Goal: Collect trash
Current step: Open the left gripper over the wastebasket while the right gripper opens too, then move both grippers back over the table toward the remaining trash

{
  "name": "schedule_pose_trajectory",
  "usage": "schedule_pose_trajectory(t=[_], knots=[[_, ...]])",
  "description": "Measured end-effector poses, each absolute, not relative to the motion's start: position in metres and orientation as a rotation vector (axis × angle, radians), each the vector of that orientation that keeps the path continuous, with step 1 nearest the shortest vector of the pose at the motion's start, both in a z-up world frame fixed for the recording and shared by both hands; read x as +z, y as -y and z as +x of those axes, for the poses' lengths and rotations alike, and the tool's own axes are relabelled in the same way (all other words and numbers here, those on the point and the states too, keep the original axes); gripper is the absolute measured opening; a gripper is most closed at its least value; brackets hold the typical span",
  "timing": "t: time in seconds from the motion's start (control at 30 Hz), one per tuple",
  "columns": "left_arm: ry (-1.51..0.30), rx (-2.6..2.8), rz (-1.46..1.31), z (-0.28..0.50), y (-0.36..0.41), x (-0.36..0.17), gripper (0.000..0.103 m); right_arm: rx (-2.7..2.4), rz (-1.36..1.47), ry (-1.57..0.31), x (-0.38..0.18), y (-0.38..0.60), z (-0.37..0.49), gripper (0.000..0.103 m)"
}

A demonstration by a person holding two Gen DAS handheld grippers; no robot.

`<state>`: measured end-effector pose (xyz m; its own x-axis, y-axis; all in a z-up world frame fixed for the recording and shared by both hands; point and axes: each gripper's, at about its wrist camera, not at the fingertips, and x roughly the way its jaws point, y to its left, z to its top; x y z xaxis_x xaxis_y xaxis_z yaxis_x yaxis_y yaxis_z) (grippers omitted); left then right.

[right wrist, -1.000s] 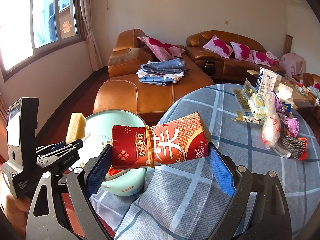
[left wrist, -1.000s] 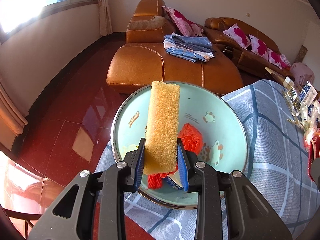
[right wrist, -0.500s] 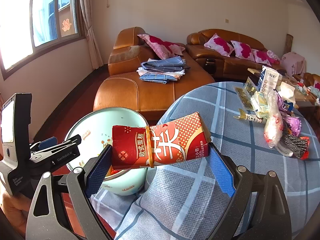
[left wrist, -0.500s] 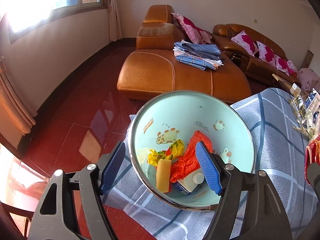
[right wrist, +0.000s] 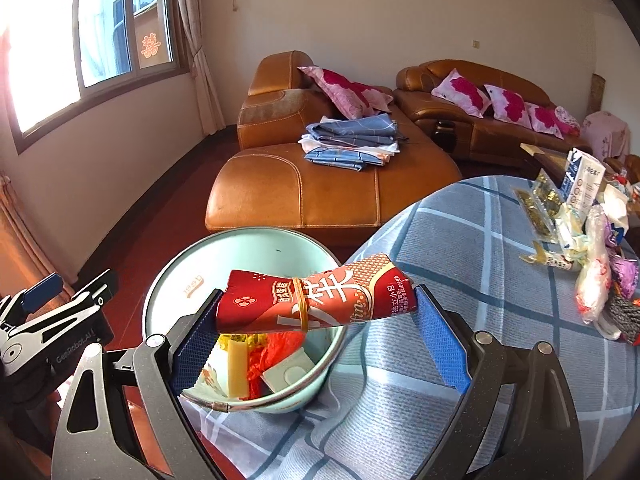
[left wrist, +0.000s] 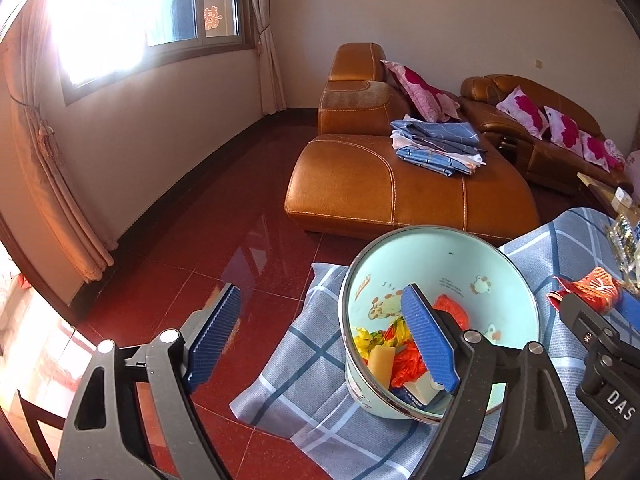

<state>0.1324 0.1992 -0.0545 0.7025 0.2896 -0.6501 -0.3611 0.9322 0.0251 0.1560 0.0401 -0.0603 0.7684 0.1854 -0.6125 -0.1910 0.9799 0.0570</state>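
Note:
A pale green basin [left wrist: 500, 276] stands at the table's left edge; it also shows in the right wrist view [right wrist: 240, 256]. It holds a yellow sponge [left wrist: 380, 364], red and yellow wrappers and a small carton. My left gripper [left wrist: 320, 340] is open and empty, left of and above the basin. My right gripper [right wrist: 316, 336] is shut on a red packet [right wrist: 316, 300] bound with a rubber band, held over the basin's near rim. The packet's end shows in the left wrist view [left wrist: 592, 292].
A blue checked cloth [right wrist: 460, 260] covers the round table. Several wrappers and packets [right wrist: 592, 264] lie at its far right. An orange leather sofa [right wrist: 320, 184] with folded clothes stands behind, on a red tiled floor [left wrist: 200, 280].
My left gripper opened and dropped the yellow sponge into the basin, then drew back to the left. My right gripper carried the red packet over the basin.

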Motion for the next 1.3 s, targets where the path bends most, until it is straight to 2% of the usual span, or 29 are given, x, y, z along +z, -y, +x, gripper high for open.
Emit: schedule_pose_trajectory(t=[0.3,0.5,0.83,1.3], knots=[[-0.708,0.37,-0.144,0.134,-0.21,-0.058,0.082,0.284,0.097,-0.751,-0.076,-0.045,0.18,0.092],[-0.71,0.348,-0.16,0.133,-0.208,-0.059,0.083,0.268,0.127,-0.712,-0.067,-0.035,0.161,0.092],[-0.693,0.245,-0.149,0.125,-0.179,-0.051,0.085,0.131,0.049,-0.541,-0.04,0.005,0.115,0.093],[-0.721,0.135,-0.086,0.113,-0.126,-0.048,0.085,-0.011,0.119,-0.536,-0.041,0.085,0.086,0.093]])
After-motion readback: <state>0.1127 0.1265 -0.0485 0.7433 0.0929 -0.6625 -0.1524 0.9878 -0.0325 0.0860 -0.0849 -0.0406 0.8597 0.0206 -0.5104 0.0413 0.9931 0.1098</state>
